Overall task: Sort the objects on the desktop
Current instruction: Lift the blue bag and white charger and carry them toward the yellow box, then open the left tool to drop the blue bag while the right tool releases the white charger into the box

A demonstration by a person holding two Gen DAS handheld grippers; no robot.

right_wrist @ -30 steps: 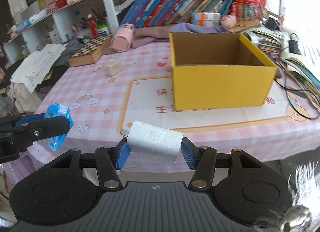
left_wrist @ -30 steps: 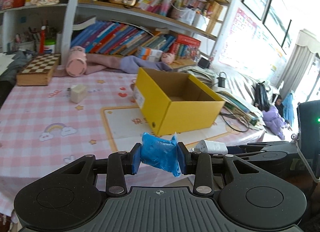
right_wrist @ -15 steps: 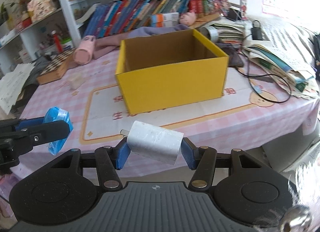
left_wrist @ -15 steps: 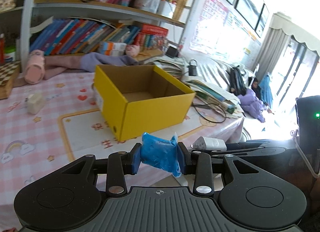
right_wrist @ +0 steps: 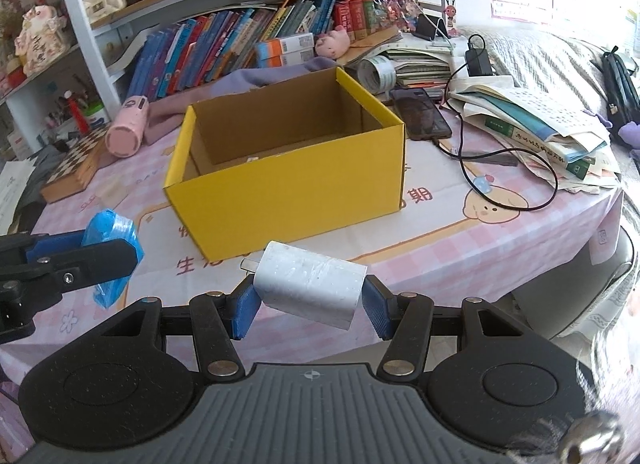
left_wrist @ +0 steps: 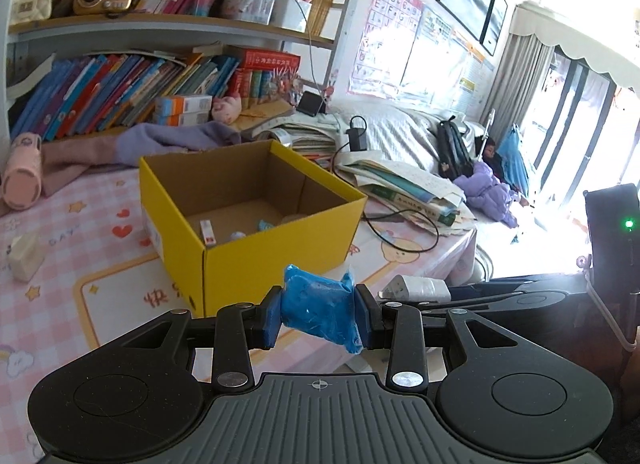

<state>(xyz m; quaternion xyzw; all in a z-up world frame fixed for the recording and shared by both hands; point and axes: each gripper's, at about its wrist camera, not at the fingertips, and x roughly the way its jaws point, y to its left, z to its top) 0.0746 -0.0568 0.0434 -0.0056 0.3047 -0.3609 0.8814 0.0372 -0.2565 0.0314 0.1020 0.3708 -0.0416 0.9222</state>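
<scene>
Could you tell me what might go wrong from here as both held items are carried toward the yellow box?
1. The white charger sits tilted between the right gripper's pads, so it could twist or slip out short of the yellow box.
2. The blue packet in the left gripper looks soft and may sag free.
3. Both grippers are close together, so releasing over the box at once may make them collide.

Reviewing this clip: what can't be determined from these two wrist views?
- Yellow cardboard box contents: near wall hides the floor in the right wrist view.
- Small items on its floor: too small to identify, left view.
- Crumpled blue plastic packet: contents unreadable.
- White charger plug: prongs mostly hidden.
</scene>
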